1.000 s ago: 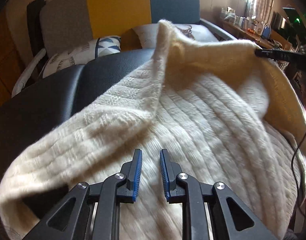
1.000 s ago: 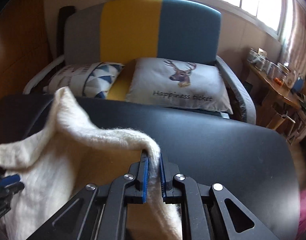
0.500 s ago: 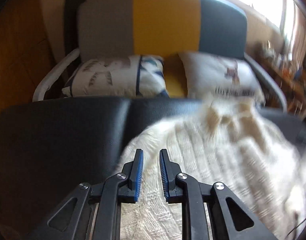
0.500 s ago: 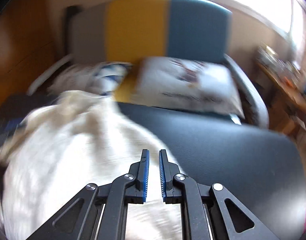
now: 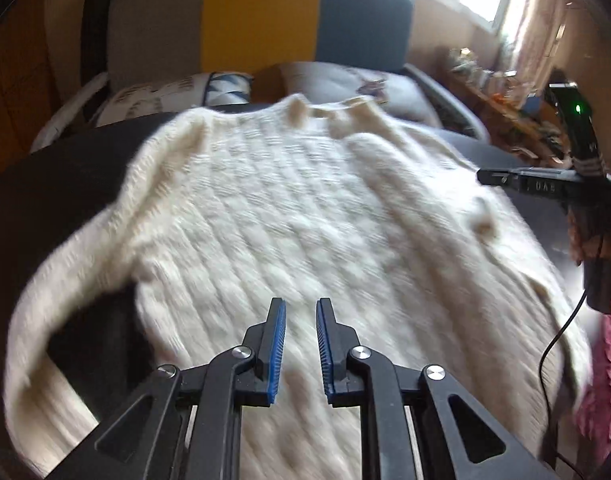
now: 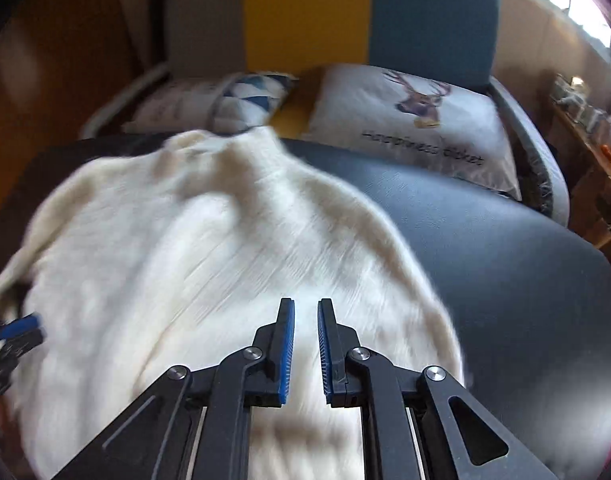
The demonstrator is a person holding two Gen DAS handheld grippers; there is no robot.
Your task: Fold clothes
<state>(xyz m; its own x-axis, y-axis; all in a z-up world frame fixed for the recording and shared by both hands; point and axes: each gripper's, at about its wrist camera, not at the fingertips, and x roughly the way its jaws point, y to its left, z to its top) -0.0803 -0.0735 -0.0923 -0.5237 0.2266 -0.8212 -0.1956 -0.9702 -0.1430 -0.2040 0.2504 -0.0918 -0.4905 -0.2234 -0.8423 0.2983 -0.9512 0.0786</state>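
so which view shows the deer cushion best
The right wrist view: the deer cushion shows nearly whole, with its stag print and lettering. In the left wrist view the cream sweater hides most of it.

The sweater point(image 5: 289, 216) is thick cream knit, ribbed and fuzzy. Under it the counter point(image 6: 485, 248) looks like dark, grained leatherette with a dull sheen. Each tool point(image 5: 298, 344) point(image 6: 305, 344) is matt black plastic with ridged blue pads and shiny metal rivets. The far cushion point(image 6: 417, 120) is smooth printed cloth.
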